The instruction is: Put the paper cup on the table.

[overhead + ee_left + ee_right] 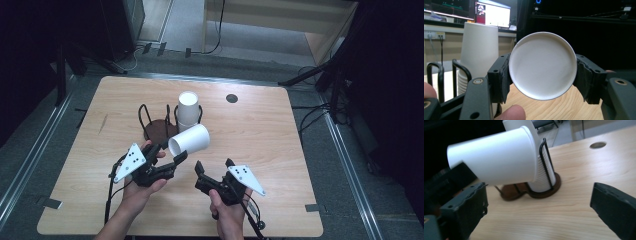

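Left tool (172, 159) grips the white cup (189, 140) sideways; right tool (214, 168), apparently level, gapes empty.

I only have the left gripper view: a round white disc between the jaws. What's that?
Observer: It's the base of a white paper cup, held on its side above the table by the left gripper.
Operator: Where's the other gripper?
Observer: The right gripper sits just right of the cup, jaws open with nothing between them.
Operator: The white column on my left?
Observer: A stack of cups standing in a black wire holder with two bays.
Operator: Second bay full?
Observer: No, the left bay shows its brown base, no cups.
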### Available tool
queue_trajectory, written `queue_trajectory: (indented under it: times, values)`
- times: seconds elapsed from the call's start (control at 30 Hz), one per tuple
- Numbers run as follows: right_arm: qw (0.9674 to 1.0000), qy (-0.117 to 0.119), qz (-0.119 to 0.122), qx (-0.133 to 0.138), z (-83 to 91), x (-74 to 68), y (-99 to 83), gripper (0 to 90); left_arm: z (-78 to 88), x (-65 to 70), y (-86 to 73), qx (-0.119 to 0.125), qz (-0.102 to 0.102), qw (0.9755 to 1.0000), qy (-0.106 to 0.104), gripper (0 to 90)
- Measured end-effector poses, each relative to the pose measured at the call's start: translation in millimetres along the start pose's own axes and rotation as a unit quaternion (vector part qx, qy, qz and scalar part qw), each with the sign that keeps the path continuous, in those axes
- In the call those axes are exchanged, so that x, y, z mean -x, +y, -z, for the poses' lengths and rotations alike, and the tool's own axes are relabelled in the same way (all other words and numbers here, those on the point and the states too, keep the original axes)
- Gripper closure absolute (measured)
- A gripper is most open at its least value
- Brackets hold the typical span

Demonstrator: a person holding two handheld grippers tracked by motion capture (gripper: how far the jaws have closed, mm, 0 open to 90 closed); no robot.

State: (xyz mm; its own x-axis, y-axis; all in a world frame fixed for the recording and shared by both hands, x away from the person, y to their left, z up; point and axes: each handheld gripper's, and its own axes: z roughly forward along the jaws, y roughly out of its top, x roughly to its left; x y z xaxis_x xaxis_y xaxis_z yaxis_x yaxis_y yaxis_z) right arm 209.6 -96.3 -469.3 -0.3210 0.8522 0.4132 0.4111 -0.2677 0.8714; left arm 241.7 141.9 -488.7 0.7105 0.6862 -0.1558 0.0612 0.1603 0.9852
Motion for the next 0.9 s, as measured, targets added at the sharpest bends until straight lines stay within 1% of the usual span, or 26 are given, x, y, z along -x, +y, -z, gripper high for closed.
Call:
queue_trajectory:
  times: [0.03,0.07,0.1,0.13,0.23,0.27,0.3,0.33,0.4,0.43,0.53,0.57,0.6,0.63,0.67,0.73,0.77,0.8,0.83,0.9]
  values:
    - [0.9995,0.013,-0.028,-0.003,-0.2,1.3,1.4,0.0,-0.9,0.5,-0.8,0.0,0.0,1.0,0.003,36.4]
    - [0.9983,0.021,-0.053,-0.006,-1.4,2.0,2.6,0.0,-1.2,0.8,-1.3,0.0,0.001,1.0,0.003,36.4]
    - [0.9974,0.025,-0.068,-0.007,-2.1,2.3,3.0,0.0,-1.4,1.0,-2.2,0.001,0.001,1.0,0.001,36.4]
    - [0.9956,0.033,-0.087,-0.008,-2.7,2.9,3.4,0.0,-1.4,1.9,-3.1,0.001,0.002,1.0,0.003,36.4]
    - [0.987,0.052,-0.151,-0.014,-6.0,4.3,4.2,0.0,-4.2,3.7,-4.7,0.003,0.0,1.0,0.002,36.4]
    - [0.9834,0.054,-0.173,-0.014,-7.2,5.5,4.9,0.0,-4.5,4.3,-4.9,0.004,0.0,1.0,0.001,36.4]
    - [0.9809,0.057,-0.186,-0.014,-7.5,6.4,5.3,0.0,-4.8,5.7,-5.4,0.005,0.0,1.0,0.0,36.4]
    - [0.9772,0.058,-0.204,-0.014,-7.9,7.5,5.6,0.0,-5.3,6.9,-6.1,0.007,-0.003,1.0,-0.001,36.5]
    - [0.9712,0.058,-0.23,-0.018,-9.4,8.4,5.1,0.0,-6.7,8.0,-7.1,0.005,-0.006,1.0,-0.005,36.4]
    - [0.9682,0.057,-0.242,-0.022,-10.3,8.1,4.7,0.0,-7.6,8.9,-7.5,0.005,-0.004,1.0,-0.003,36.5]
    - [0.9596,0.058,-0.274,-0.031,-13.0,8.6,4.1,0.0,-9.6,11.7,-8.7,0.008,-0.006,0.9999,-0.008,36.5]
    - [0.9535,0.062,-0.293,-0.034,-13.9,9.5,4.1,0.0,-10.5,12.8,-9.3,0.008,-0.007,0.9999,-0.009,36.5]
    - [0.9499,0.064,-0.304,-0.034,-15.2,10.6,4.4,0.0,-10.8,13.4,-9.4,0.007,-0.008,0.9999,-0.009,36.5]
    - [0.9453,0.065,-0.317,-0.037,-15.5,10.8,5.2,0.0,-11.0,14.1,-9.5,0.008,-0.007,0.9999,-0.009,36.5]
    - [0.9385,0.07,-0.336,-0.038,-16.4,11.7,6.1,0.0,-11.3,14.6,-9.6,0.009,-0.007,0.9999,-0.01,36.5]
    - [0.9286,0.077,-0.36,-0.044,-18.5,12.8,7.6,0.0,-12.1,16.0,-10.0,0.007,-0.01,0.9999,-0.011,36.5]
    - [0.9225,0.078,-0.375,-0.047,-20.0,13.6,8.3,0.0,-12.4,16.8,-10.1,0.007,-0.01,0.9998,-0.012,36.5]
    - [0.915,0.079,-0.392,-0.051,-21.5,15.0,9.0,0.0,-12.5,17.4,-10.1,0.008,-0.011,0.9998,-0.012,36.5]
    - [0.9115,0.081,-0.4,-0.051,-22.0,15.7,9.2,0.0,-13.0,18.4,-10.4,0.009,-0.011,0.9998,-0.012,36.5]
    - [0.9013,0.084,-0.422,-0.052,-23.6,16.5,9.0,0.0,-14.0,20.3,-11.1,0.009,-0.016,0.9998,-0.013,36.5]
